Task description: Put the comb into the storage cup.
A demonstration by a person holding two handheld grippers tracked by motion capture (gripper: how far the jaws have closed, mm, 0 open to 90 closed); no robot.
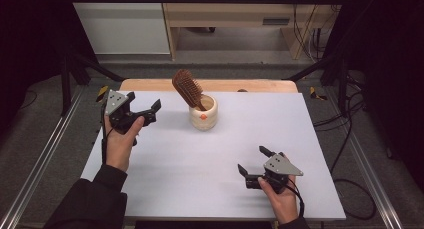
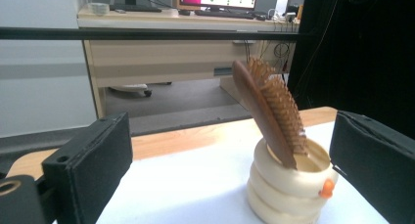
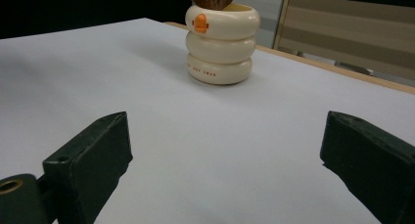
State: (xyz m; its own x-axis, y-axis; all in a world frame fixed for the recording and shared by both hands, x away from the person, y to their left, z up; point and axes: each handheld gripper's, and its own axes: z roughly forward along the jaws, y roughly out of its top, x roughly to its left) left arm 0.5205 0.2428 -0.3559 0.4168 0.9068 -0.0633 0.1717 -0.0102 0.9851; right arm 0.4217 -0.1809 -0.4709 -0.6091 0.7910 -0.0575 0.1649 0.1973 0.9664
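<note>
Illegible small print on cup (image 3: 219, 73)

High view above the near edge, facing forward and down over the whole table (image 1: 200, 189); both gripper views low over it, shared by all three the cream holder (image 1: 203, 112) with brush (image 1: 187, 87).

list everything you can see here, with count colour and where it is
hairbrush: 1, brown wood, standing tilted in the cup, bristle head up
cup: 1, cream, ringed, orange mark on its side, far middle of the table
table: 1, white top with a wooden far edge
desk: 1, light wood, on the floor beyond the table
left gripper: 1, black, jaws open, held above the table's far left, beside the cup
right gripper: 1, black, jaws open, near right of the table
</note>
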